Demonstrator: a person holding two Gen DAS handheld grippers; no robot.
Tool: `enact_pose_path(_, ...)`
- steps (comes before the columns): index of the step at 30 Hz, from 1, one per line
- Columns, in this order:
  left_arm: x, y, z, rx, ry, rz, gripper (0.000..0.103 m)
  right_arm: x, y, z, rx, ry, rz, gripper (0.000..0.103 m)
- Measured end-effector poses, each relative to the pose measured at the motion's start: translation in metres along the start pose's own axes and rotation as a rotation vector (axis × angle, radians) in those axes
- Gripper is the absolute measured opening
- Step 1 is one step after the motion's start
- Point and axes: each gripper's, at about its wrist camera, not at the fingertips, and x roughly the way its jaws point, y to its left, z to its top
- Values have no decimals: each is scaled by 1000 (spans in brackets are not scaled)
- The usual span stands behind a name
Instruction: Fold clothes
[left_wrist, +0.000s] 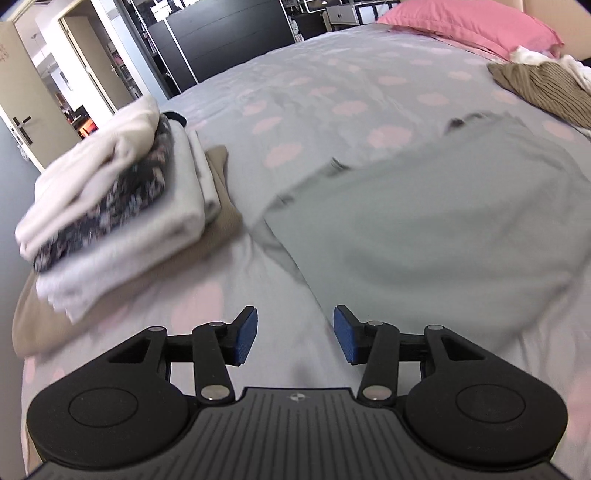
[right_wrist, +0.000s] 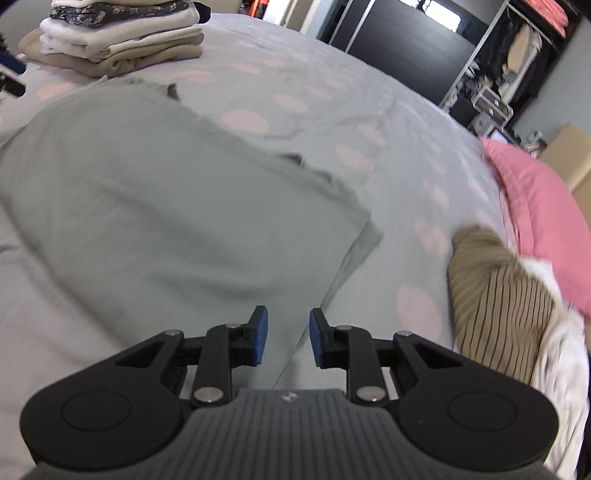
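Observation:
A pale grey-green garment (left_wrist: 436, 221) lies flat on the bed, partly folded; it also shows in the right wrist view (right_wrist: 166, 206). My left gripper (left_wrist: 295, 338) is open and empty, hovering over the bedspread just left of the garment's near edge. My right gripper (right_wrist: 288, 338) is open and empty, above the garment's near right edge. A stack of folded clothes (left_wrist: 118, 221) sits at the left; it shows far left in the right wrist view (right_wrist: 118, 40).
The bed has a grey cover with pink dots (left_wrist: 332, 110). A brown striped garment (right_wrist: 495, 306) and white cloth (right_wrist: 569, 369) lie unfolded near a pink pillow (right_wrist: 546, 206). A dark wardrobe (left_wrist: 229, 37) and an open door (left_wrist: 22, 110) stand beyond the bed.

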Motion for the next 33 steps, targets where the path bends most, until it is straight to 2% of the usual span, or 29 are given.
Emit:
enact_pose_path(5, -7, -30, -34, 97, 44, 15, 44, -20, 20, -34, -15, 3, -4, 28)
enact_pose_path(9, -1, -63, -54, 224, 69, 75, 44, -24, 44, -51, -115, -5, -48, 28)
enact_pose_path(14, 5, -99, -63, 370, 54, 148, 44, -17, 72, -59, -284, -24, -107, 28)
enact_pose_path(18, 17, -115, -70, 424, 75, 197, 43, -2, 84, -63, -389, -9, -183, 27)
enact_pose_path(22, 28, -126, -74, 466, 58, 275, 39, 9, 92, -67, -443, -4, -241, 27)
enact_pose_path(24, 34, -130, -73, 476, 52, 314, 35, 15, 97, -69, -463, -13, -286, 27)
enact_pose_path(25, 37, -131, -72, 475, 51, 328, 30, 18, 100, -70, -468, -17, -310, 26)
enact_pose_path(28, 39, -130, -69, 456, 47, 342, 13, 23, 100, -69, -440, -15, -342, 6)
enact_pose_path(29, 37, -128, -68, 452, 43, 346, 9, 23, 98, -68, -420, -16, -345, 5)
enact_pose_path(33, 28, -118, -62, 407, 24, 355, 5, 11, 90, -70, -392, -34, -387, 3)
